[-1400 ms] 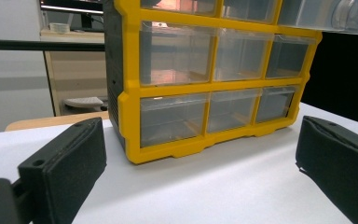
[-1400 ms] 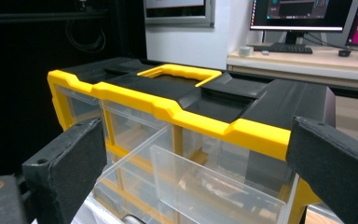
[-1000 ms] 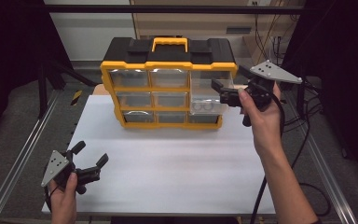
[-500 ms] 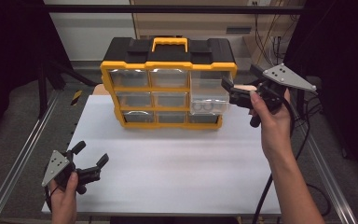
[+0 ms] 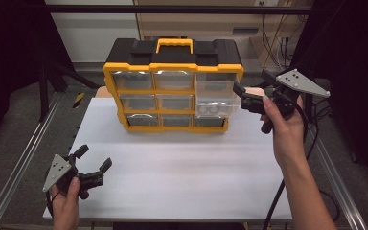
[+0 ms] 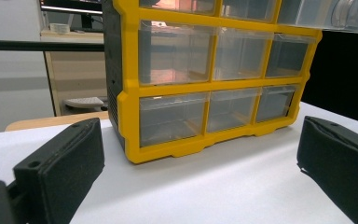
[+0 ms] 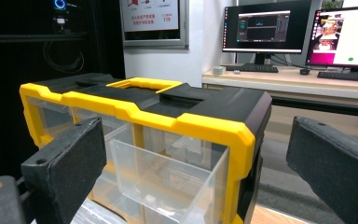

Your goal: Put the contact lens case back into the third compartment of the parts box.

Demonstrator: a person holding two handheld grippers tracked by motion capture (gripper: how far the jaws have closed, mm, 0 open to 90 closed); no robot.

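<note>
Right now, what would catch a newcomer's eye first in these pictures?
The yellow and black drawer organizer at the table's far edge, its right-hand clear drawers pulled out. The right gripper hovers open beside them, while the left gripper sits open at the near left corner.

- Drawer cabinet [image 5: 172, 86] at the table's [image 5: 187, 167] far edge.
- Upper right drawer [image 5: 215, 98] pulled out (toward the near side).
- Right gripper [image 5: 251, 98] beside that drawer.
- Left gripper [image 5: 93, 165] at the near left corner.
</note>
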